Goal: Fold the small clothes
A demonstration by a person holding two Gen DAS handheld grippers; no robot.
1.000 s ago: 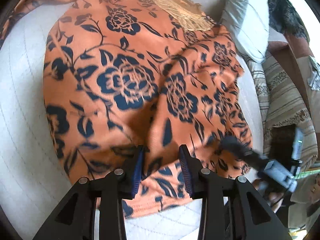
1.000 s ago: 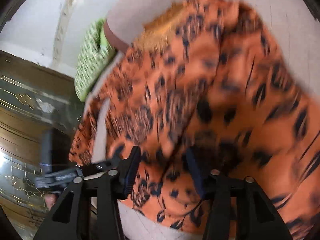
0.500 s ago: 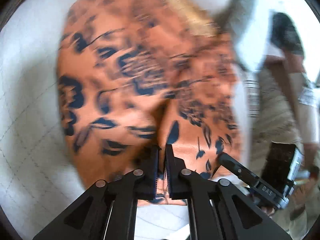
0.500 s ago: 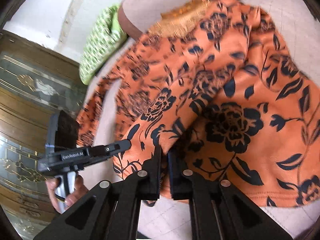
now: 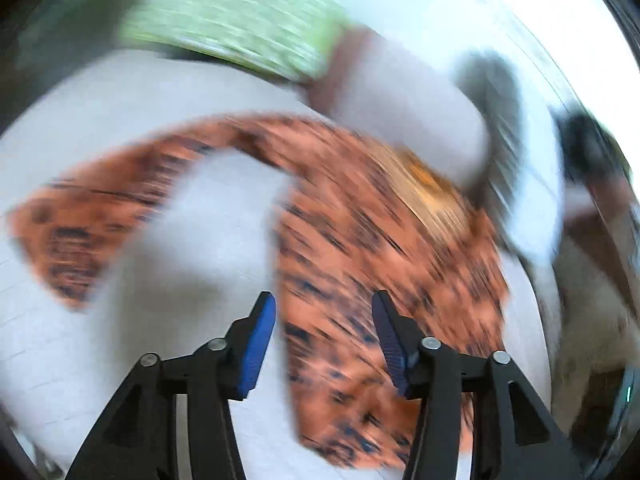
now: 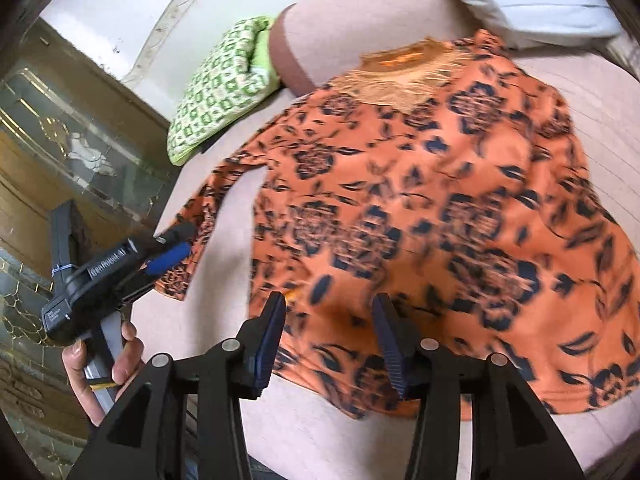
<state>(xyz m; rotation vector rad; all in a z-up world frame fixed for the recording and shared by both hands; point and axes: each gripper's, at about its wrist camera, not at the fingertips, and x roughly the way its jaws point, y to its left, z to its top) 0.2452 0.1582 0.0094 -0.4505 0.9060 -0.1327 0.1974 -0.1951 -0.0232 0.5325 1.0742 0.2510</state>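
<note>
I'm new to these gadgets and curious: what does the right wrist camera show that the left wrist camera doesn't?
Only the right view shows the left gripper in a person's hand, beside the wooden glass-fronted cabinet; the right gripper has jaws opening, nothing between them. Only the blurred left view shows the top's long sleeve stretched out. Both show the orange top with dark blue flowers, the green patterned cushion and the pale bed surface.

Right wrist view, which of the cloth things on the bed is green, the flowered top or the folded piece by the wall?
The folded checked cloth at the bed's far left edge is green and white; the top spread out beside it is orange with dark flowers.
</note>
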